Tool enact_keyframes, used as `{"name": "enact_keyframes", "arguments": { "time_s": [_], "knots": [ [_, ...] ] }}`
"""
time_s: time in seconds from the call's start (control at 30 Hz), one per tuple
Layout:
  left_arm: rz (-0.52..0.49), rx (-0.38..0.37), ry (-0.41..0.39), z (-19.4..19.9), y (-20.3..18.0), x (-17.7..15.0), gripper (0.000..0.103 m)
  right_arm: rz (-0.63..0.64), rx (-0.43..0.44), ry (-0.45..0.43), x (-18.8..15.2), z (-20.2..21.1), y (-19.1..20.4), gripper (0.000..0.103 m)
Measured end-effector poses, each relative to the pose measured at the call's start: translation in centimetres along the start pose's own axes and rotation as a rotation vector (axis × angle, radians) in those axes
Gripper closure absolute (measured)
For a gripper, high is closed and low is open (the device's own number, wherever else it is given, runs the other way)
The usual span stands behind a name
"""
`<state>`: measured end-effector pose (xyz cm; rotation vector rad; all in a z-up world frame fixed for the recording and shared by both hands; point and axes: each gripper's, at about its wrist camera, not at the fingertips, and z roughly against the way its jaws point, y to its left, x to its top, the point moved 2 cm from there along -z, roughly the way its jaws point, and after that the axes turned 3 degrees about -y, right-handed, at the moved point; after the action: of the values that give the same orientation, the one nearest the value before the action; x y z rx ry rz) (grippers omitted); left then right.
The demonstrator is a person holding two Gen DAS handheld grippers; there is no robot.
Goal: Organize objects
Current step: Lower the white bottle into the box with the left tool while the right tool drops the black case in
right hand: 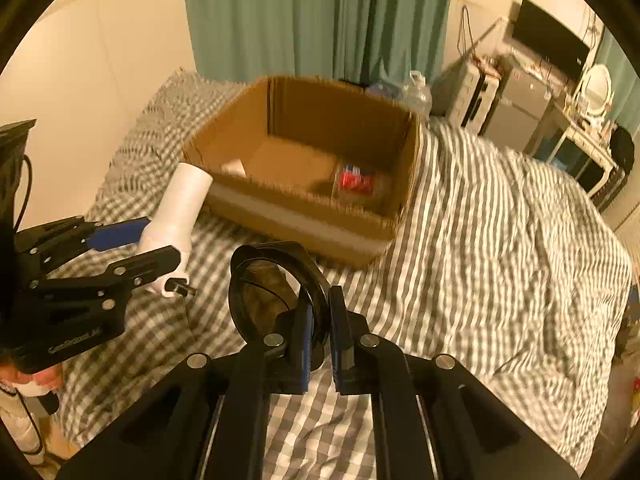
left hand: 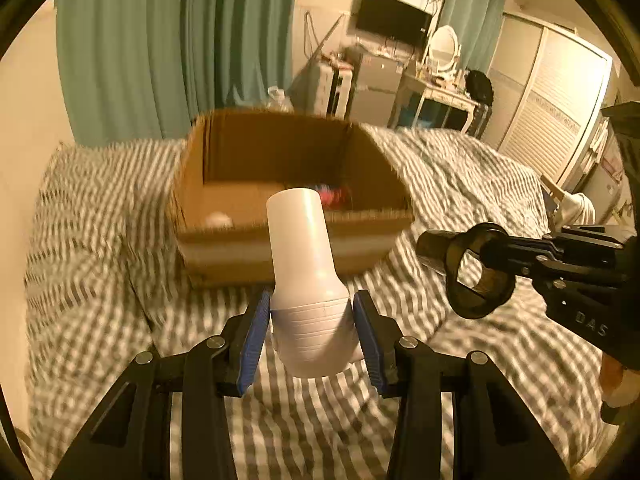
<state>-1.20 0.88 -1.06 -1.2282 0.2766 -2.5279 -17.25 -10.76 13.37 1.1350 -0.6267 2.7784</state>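
My left gripper [left hand: 312, 320] is shut on the wide ribbed base of a white plastic nozzle-shaped piece [left hand: 304, 256], held above the bed with its narrow end toward an open cardboard box [left hand: 200, 184]. In the right wrist view the same white piece [right hand: 180, 208] and left gripper [right hand: 156, 246] hang at the left. My right gripper [right hand: 320, 312] is shut on the rim of a black ring-shaped attachment [right hand: 272, 276], which also shows at the right of the left wrist view as the black attachment [left hand: 476, 272]. The box [right hand: 408, 160] holds a red packet [right hand: 354, 182] and a small white object [left hand: 218, 220].
The box sits on a bed with a grey-and-white checked and striped cover [right hand: 500, 240]. Green curtains [left hand: 160, 48] hang behind. A dresser with a mirror [left hand: 442, 50], a wall TV [left hand: 394, 18] and a white wardrobe [left hand: 552, 100] stand beyond the bed.
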Motion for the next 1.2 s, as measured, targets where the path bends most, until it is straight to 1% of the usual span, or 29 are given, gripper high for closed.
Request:
{"name": "enact_keyframes", "arguments": {
  "time_s": [0.2, 0.37, 0.5, 0.6, 0.7, 0.8, 0.83, 0.9, 0.97, 1.07, 1.2],
  "knots": [
    [-0.006, 0.008, -0.065, 1.1, 0.5, 4.7, 0.059, 0.014, 0.027, -0.113, 4.2, 2.8, -0.2, 0.097],
    [-0.012, 0.026, -0.109, 0.9, 1.3, 9.2, 0.059, 0.024, 0.030, -0.181, 8.6, 3.3, -1.0, 0.097],
    [-0.010, 0.035, -0.141, 0.1, 2.0, 12.6, 0.059, 0.018, 0.047, -0.219, 11.8, 2.2, -2.0, 0.096],
    [0.010, 0.038, -0.159, -0.9, 3.1, 15.0, 0.059, 0.005, 0.070, -0.247, 14.3, 0.7, -2.8, 0.096],
    [0.008, 0.063, -0.165, -2.8, 4.1, 16.9, 0.059, -0.007, 0.072, -0.284, 16.6, -1.6, -3.6, 0.096],
    [0.009, 0.081, -0.148, -5.5, 4.9, 17.8, 0.059, -0.042, 0.107, -0.288, 17.9, -4.6, -4.5, 0.096],
    [0.012, 0.082, -0.135, -6.6, 5.2, 18.0, 0.059, -0.055, 0.121, -0.279, 18.4, -6.1, -4.9, 0.096],
    [0.024, 0.094, -0.106, -8.9, 5.8, 18.0, 0.059, -0.056, 0.123, -0.259, 18.9, -8.5, -5.5, 0.096],
    [0.032, 0.116, -0.057, -11.5, 6.3, 17.8, 0.059, -0.064, 0.125, -0.230, 19.2, -11.3, -6.1, 0.096],
    [0.013, 0.128, 0.004, -14.8, 6.4, 16.8, 0.059, -0.080, 0.147, -0.181, 19.0, -15.1, -6.8, 0.096],
    [-0.032, 0.131, 0.065, -17.9, 5.8, 15.4, 0.059, -0.045, 0.157, -0.111, 17.9, -19.2, -6.3, 0.096]
  ]
}}
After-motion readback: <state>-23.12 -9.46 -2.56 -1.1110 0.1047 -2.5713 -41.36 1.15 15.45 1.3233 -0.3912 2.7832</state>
